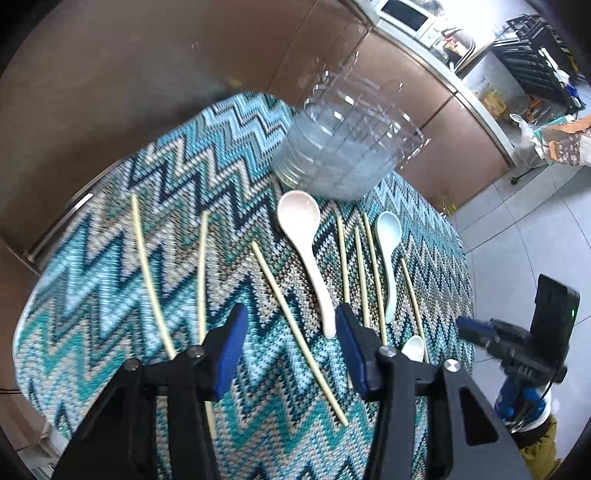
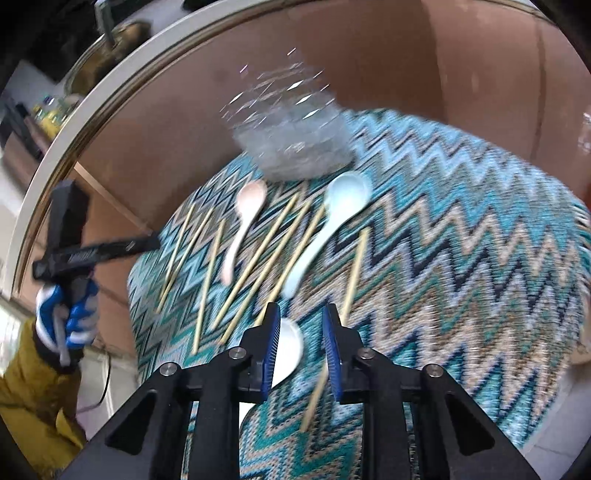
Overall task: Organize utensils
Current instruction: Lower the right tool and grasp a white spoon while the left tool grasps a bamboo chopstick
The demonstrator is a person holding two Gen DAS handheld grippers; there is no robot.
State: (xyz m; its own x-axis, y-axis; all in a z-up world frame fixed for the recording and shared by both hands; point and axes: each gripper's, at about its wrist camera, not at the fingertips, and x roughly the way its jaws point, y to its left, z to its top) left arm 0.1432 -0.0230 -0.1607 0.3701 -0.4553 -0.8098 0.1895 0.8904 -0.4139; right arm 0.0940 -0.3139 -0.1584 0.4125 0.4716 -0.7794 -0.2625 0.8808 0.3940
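Several pale chopsticks [image 1: 295,325] and three spoons lie on a zigzag cloth [image 1: 110,258]. A pinkish spoon [image 1: 306,251] and a light blue spoon [image 1: 388,251] lie before a clear plastic container [image 1: 343,147]. A white spoon [image 1: 413,349] lies nearer. My left gripper [image 1: 291,343] is open and empty, above a chopstick and the pinkish spoon's handle. My right gripper [image 2: 300,345] is open above the white spoon [image 2: 288,350] and a chopstick [image 2: 352,273]. The container [image 2: 295,147], pinkish spoon [image 2: 243,221] and blue spoon [image 2: 332,221] lie beyond it.
The cloth covers a small table with its edge near both grippers. Brown cabinets [image 1: 424,122] stand behind it, with a microwave [image 1: 406,16] on the counter. Tiled floor [image 1: 535,229] is at the right. The right gripper's body [image 1: 517,343] shows off the table's right edge.
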